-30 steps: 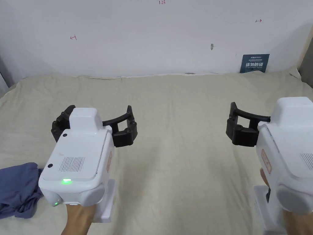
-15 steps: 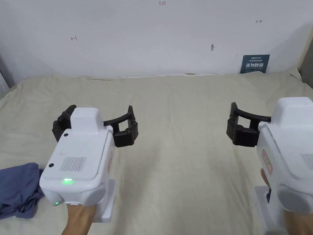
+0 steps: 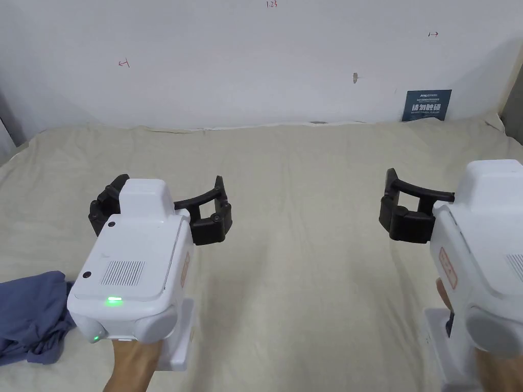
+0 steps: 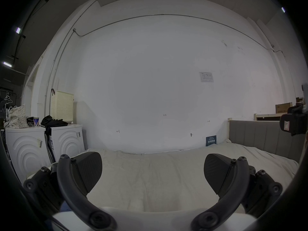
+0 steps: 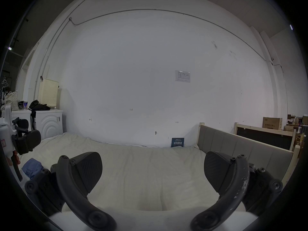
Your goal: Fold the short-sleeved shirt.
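Observation:
A crumpled blue shirt [image 3: 28, 316] lies bunched at the near left edge of the cream bed sheet [image 3: 306, 214]; the blue shirt [image 5: 32, 167] also peeks out low on the left in the right gripper view. My left gripper [image 3: 161, 212] hovers over the sheet just right of and beyond the shirt, open and holding nothing. In its own view the left gripper [image 4: 152, 173] has its jaws wide apart over bare sheet. My right gripper [image 5: 152, 171] is open too, far to the right of the shirt, with one black jaw seen in the head view.
A white wall runs behind the bed, with a small blue sign [image 3: 427, 105] leaning at its foot. A grey padded headboard [image 5: 241, 148] borders the bed's right side. White appliances [image 4: 41, 144] with bags on top stand past the left edge.

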Tool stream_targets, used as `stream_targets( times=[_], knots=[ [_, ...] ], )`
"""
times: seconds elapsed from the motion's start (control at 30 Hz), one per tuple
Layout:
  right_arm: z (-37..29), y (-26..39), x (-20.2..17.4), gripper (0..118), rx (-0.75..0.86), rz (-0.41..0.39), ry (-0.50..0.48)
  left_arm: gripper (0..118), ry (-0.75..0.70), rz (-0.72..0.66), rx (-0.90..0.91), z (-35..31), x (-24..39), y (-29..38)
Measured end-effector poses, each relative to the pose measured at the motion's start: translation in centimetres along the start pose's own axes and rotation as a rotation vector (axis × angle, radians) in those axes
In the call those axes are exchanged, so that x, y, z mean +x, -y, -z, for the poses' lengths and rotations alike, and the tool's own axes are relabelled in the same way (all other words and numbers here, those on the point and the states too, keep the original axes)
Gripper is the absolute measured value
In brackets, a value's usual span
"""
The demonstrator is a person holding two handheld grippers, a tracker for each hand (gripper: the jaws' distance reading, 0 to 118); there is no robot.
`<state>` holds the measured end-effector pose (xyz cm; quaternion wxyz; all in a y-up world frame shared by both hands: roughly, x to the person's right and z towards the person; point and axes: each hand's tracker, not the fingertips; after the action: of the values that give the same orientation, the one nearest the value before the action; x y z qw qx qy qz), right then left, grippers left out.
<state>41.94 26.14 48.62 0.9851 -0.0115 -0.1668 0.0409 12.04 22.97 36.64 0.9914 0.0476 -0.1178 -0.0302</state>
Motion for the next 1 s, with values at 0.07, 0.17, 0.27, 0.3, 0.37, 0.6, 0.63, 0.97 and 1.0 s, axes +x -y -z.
stream_targets(
  times=[0.07, 0.17, 0.27, 0.3, 0.37, 0.6, 0.63, 0.97, 1.0],
  knots=[
    [0.0, 0.0, 0.0, 118, -0.001, 0.001, -0.001, 118, 0.001, -0.001, 0.001, 0.0, 0.0, 0.0],
    [0.0, -0.1, 0.0, 118, -0.002, -0.002, 0.000, 118, 0.002, -0.001, 0.000, 0.1, 0.0, 0.0],
    [0.0, -0.1, -0.1, 118, -0.004, -0.001, 0.004, 118, 0.004, -0.001, 0.002, 0.1, 0.0, -0.1],
    [0.0, -0.2, -0.1, 118, -0.007, 0.001, 0.007, 118, 0.005, -0.001, 0.002, 0.1, 0.0, -0.1],
    [0.1, -0.3, -0.1, 118, -0.016, 0.009, 0.014, 118, 0.004, -0.003, 0.003, 0.1, 0.0, -0.2],
    [2.7, -0.8, 0.1, 118, -0.430, 0.271, 0.121, 118, 0.004, -0.014, -0.004, 0.1, -0.3, -0.2],
    [3.0, -0.9, 0.2, 118, -0.517, 0.304, 0.109, 118, 0.005, -0.015, -0.004, 0.0, -0.4, -0.2],
    [3.6, -1.1, 0.7, 118, -0.706, 0.413, 0.017, 118, -0.003, -0.008, -0.010, 0.0, -0.9, 0.1],
    [3.5, -1.2, 0.6, 118, -0.700, 0.404, 0.008, 118, -0.004, -0.010, -0.010, 0.0, -0.9, 0.2]
  ],
)
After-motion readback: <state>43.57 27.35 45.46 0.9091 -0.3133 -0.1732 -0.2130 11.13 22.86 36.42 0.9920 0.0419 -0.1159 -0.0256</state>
